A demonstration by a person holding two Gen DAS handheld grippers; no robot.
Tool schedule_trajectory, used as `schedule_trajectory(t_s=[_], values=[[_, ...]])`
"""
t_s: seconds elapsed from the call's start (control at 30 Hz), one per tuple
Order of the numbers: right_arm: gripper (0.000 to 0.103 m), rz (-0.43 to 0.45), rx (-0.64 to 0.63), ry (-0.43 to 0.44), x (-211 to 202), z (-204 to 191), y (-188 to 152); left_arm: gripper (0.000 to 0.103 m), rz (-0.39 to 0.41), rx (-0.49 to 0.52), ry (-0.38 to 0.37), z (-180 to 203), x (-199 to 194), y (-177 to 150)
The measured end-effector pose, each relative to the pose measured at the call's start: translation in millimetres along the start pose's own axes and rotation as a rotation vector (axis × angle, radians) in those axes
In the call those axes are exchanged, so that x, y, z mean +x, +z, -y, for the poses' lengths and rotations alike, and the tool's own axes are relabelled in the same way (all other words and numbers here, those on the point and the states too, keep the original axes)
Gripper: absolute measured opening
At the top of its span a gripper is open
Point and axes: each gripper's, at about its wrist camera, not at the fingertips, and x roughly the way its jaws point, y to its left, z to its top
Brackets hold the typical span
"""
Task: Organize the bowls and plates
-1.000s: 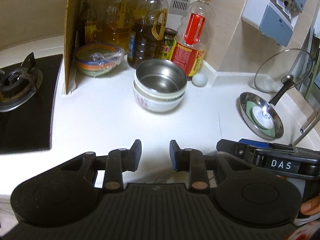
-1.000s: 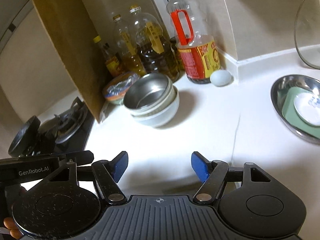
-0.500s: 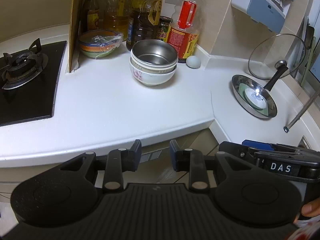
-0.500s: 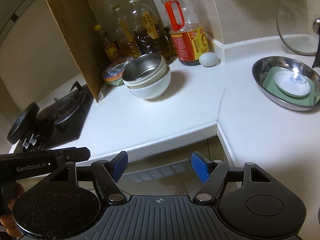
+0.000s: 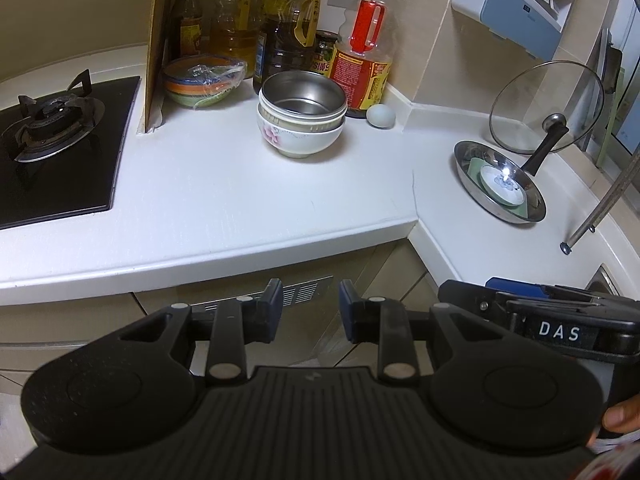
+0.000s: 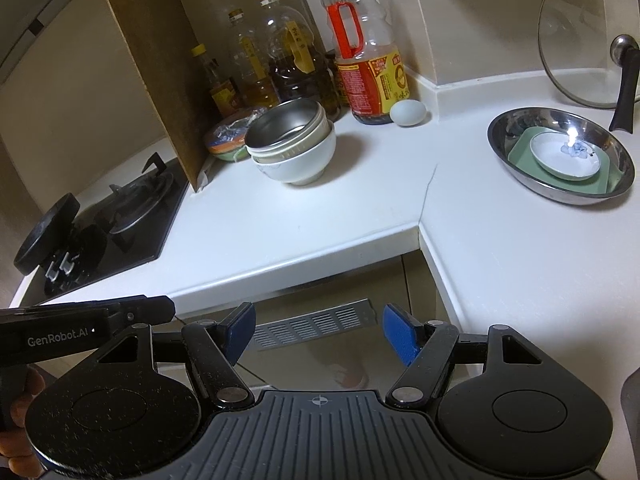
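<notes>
Nearest, the left gripper (image 5: 307,310) hangs off the tabletop's (image 5: 248,196) front edge with a narrow gap between its fingers and nothing in it; the right gripper (image 6: 319,334) beside it is spread wide and equally empty. Their housings read "DAS" and "GenRobot.AI". Farther in, a steel bowl (image 5: 303,97) sits nested atop a flowered white bowl (image 5: 298,136). To the right, a steel plate (image 6: 560,154) carries a green square dish (image 6: 524,156) and a small white saucer (image 6: 566,158). At the back wall stand oil bottles, one red-labelled (image 5: 362,74), its print too small to read.
</notes>
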Motion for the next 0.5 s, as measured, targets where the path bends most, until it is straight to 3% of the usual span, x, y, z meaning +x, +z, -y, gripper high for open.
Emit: schedule_trajectory(t_s=[0.5], values=[[0.070, 0.002, 0.001, 0.008, 9.7, 2.2, 7.2, 0.027, 0.022, -0.020, 0.021, -9.1, 3.4, 10.4]])
